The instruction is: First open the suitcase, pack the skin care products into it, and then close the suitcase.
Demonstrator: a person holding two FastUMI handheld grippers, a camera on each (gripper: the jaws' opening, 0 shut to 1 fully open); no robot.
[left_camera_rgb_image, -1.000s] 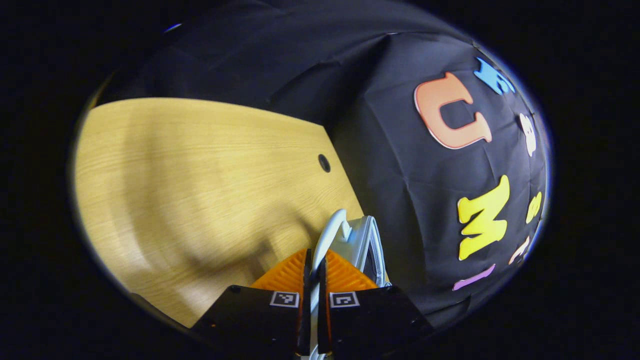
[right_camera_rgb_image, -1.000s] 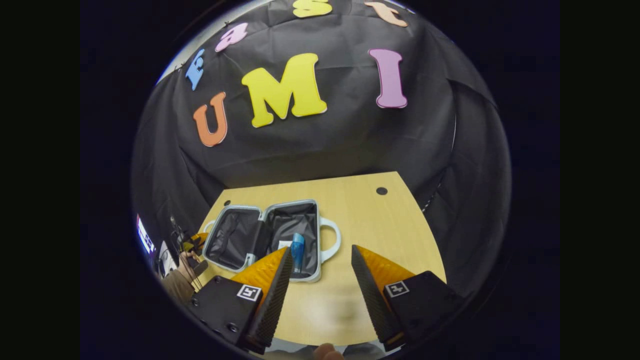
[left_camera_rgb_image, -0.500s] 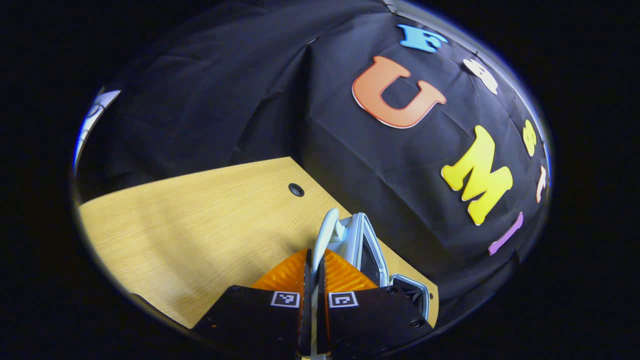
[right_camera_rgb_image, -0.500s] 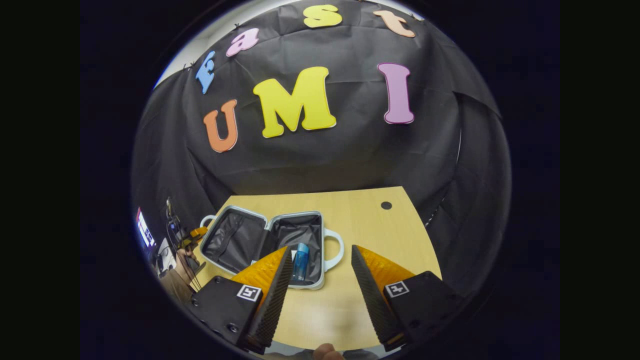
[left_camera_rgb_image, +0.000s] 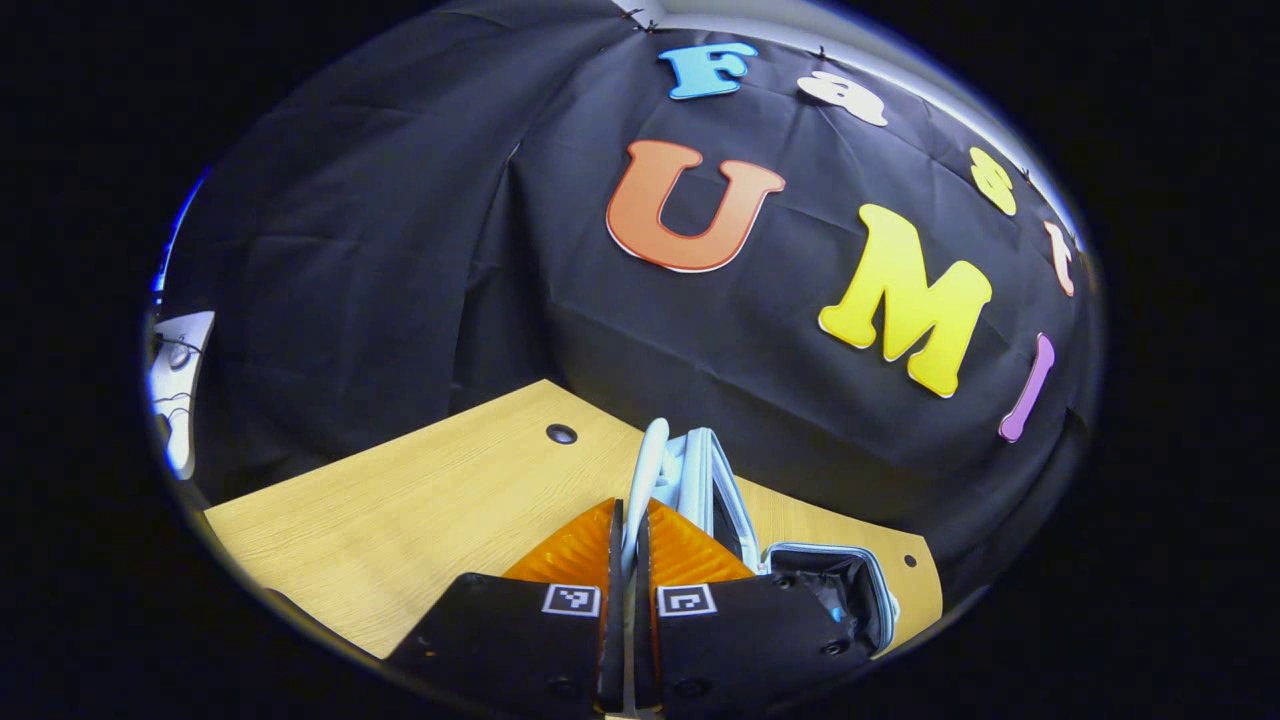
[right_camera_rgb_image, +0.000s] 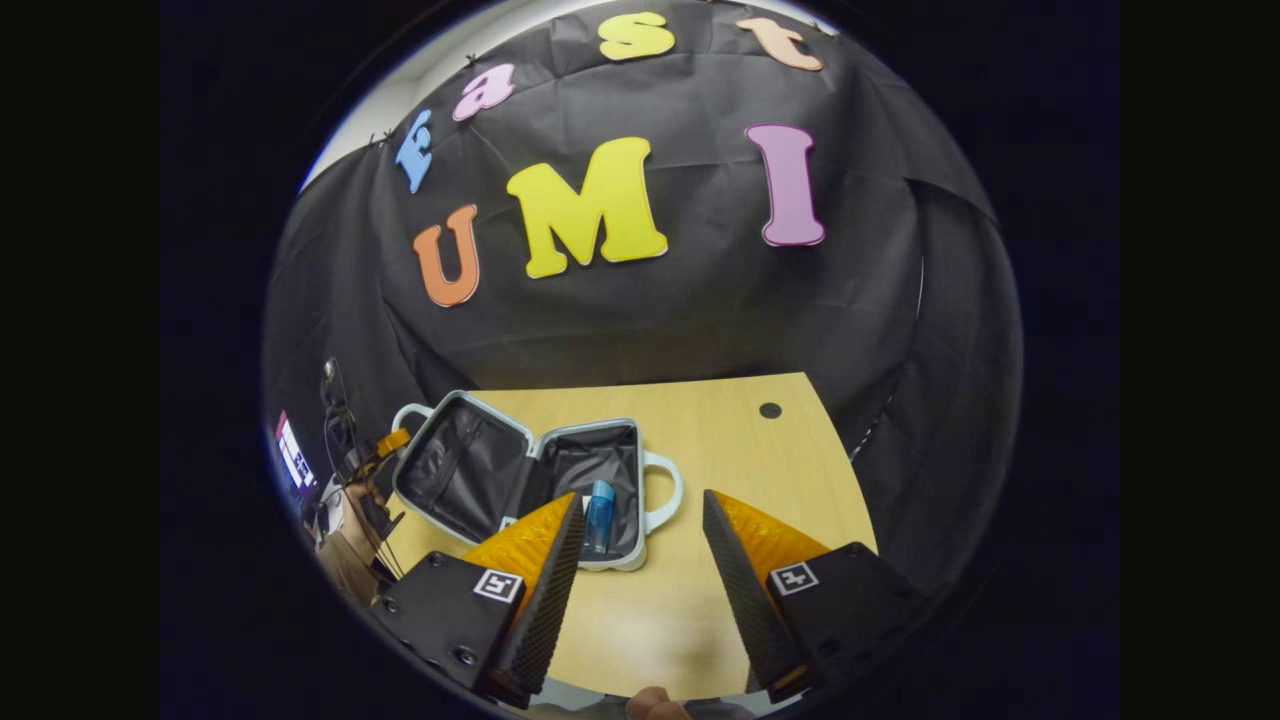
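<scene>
A pale blue hard-shell suitcase (right_camera_rgb_image: pixel 632 478) lies open on the wooden table (right_camera_rgb_image: pixel 760 470), showing its black lining. A blue skin care bottle (right_camera_rgb_image: pixel 599 515) rests in the right half. The left half, the lid (right_camera_rgb_image: pixel 455 475), is tilted up off the table. My left gripper (left_camera_rgb_image: pixel 627 505) is shut on the lid's white handle (left_camera_rgb_image: pixel 648 460); the lid's edge (left_camera_rgb_image: pixel 718 480) rises just beyond it, with the other half (left_camera_rgb_image: pixel 878 585) to the right. In the right gripper view the left gripper (right_camera_rgb_image: pixel 392 442) sits at the lid's far-left handle. My right gripper (right_camera_rgb_image: pixel 640 505) hovers open in front of the suitcase, holding nothing.
The suitcase's second white handle (right_camera_rgb_image: pixel 668 487) sticks out to the right. A small cable hole (right_camera_rgb_image: pixel 770 410) marks the table's back right corner. A person's hand and sleeve (right_camera_rgb_image: pixel 350 545) sit at the left, beyond the table edge.
The lid has lifted from flat to tilted up, carried by my left gripper on its handle. The left gripper view swung toward the wall. The right gripper barely moved.
</scene>
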